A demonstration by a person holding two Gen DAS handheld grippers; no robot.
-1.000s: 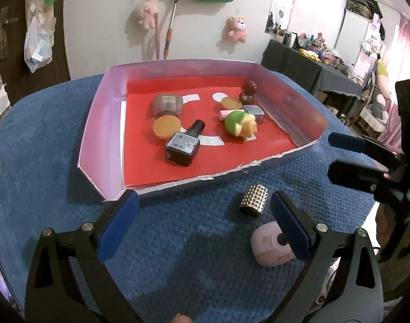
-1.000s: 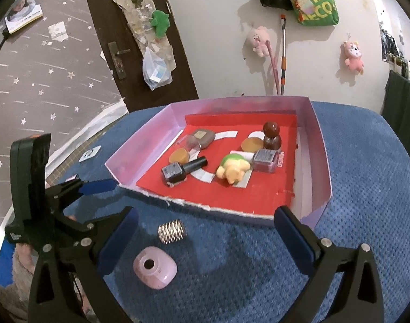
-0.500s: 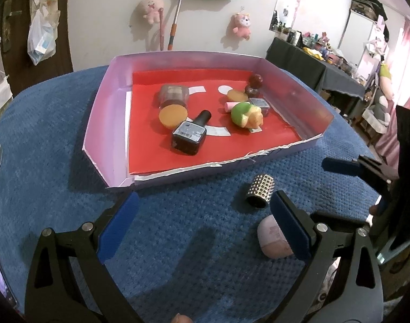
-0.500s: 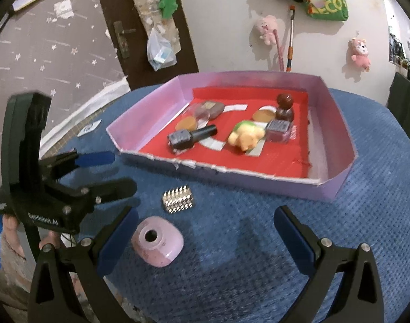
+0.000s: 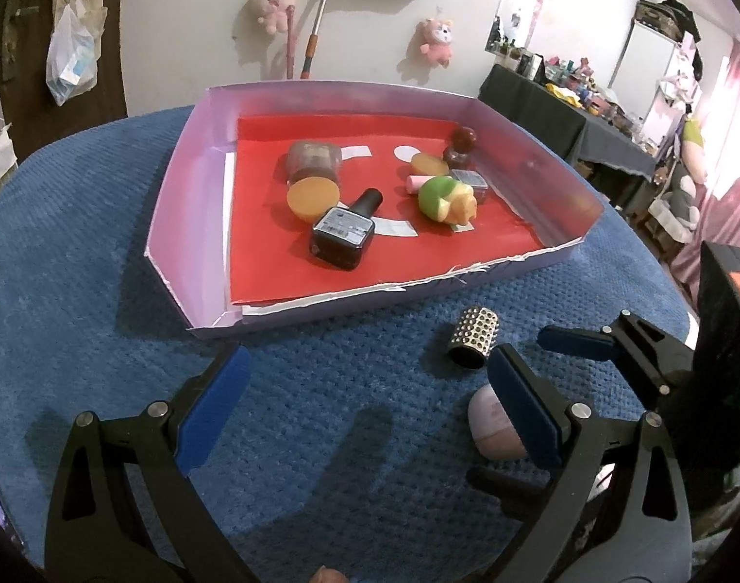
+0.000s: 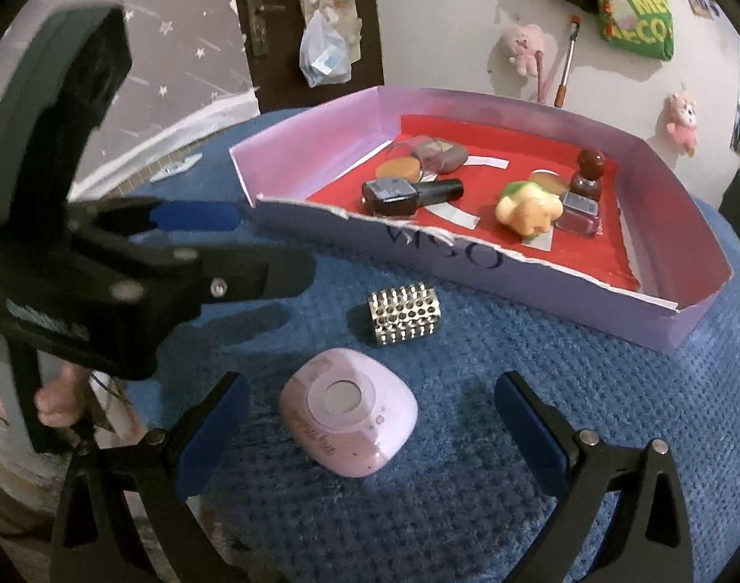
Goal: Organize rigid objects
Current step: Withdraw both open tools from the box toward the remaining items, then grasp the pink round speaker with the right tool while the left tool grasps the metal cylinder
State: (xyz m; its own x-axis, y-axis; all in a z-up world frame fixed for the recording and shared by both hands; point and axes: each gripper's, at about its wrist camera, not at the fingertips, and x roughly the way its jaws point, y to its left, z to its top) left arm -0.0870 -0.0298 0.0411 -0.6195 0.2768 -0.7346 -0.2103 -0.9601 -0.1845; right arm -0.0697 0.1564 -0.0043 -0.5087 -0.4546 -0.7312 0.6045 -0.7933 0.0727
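Observation:
A pink rounded gadget lies on the blue cloth between the fingers of my open right gripper, untouched. Just beyond it rests a studded silver cylinder. In the left wrist view the cylinder sits ahead to the right, and the pink gadget is half hidden behind one finger of my open, empty left gripper. The lilac tray with red lining holds a black nail polish bottle, a green-yellow toy, an orange disc and several small bottles.
The tray's torn front wall stands just behind the cylinder. My left gripper reaches in from the left, a hand on its handle. The blue-covered table drops off close behind both grippers. A door and plush toys line the back wall.
My right gripper has dropped and come forward, so the pink gadget now lies between its fingers. My left gripper has shifted a little, and its finger now hides more of the gadget.

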